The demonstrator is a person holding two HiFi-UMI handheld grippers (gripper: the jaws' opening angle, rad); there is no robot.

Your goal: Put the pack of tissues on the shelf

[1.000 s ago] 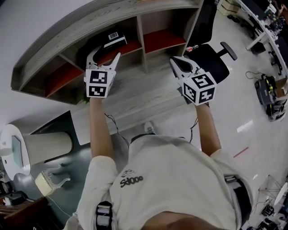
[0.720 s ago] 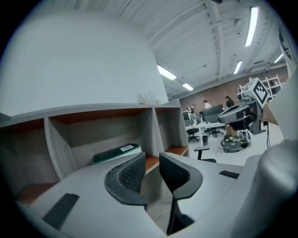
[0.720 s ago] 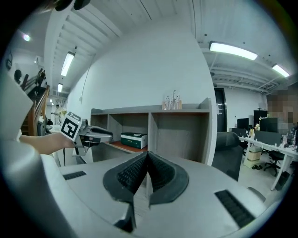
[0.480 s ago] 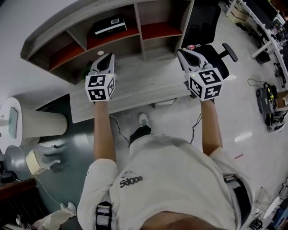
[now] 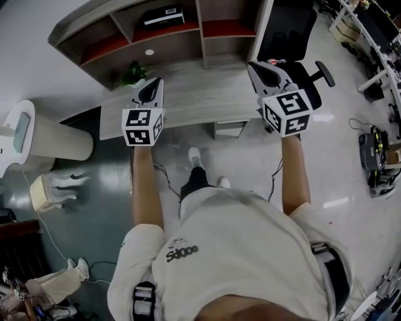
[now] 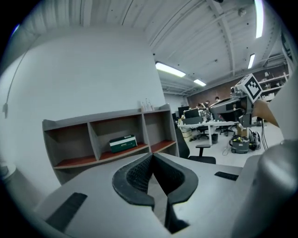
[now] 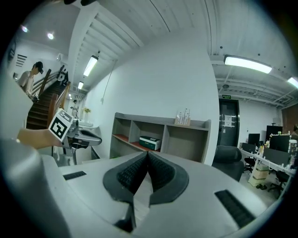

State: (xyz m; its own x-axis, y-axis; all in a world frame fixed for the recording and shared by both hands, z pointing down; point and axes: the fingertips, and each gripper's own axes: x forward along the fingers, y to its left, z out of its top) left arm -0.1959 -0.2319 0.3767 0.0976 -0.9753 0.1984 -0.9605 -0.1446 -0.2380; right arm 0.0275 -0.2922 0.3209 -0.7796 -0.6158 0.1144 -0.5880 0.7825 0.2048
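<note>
The pack of tissues [image 5: 163,15], a dark green box with a white label, lies in the middle compartment of the grey shelf [image 5: 200,31] with red boards. It also shows as the tissue pack [image 6: 123,143] and the tissue pack [image 7: 150,142] in the two gripper views. My left gripper [image 5: 150,88] is shut and empty, held above the desk [image 5: 200,103] well short of the shelf. My right gripper [image 5: 262,69] is shut and empty too, at the desk's right end. Both sets of jaws meet at their tips with nothing between them.
A small green plant [image 5: 133,74] stands on the desk near the shelf's left part. A black office chair [image 5: 294,44] is at the right of the desk. A white round machine [image 5: 37,141] stands at the left. Bottles [image 7: 184,117] sit on top of the shelf.
My left gripper, open close to the tissue pack in the shelf a second ago, has let go, shut and drawn back. Both grippers and my view have moved away from the shelf.
</note>
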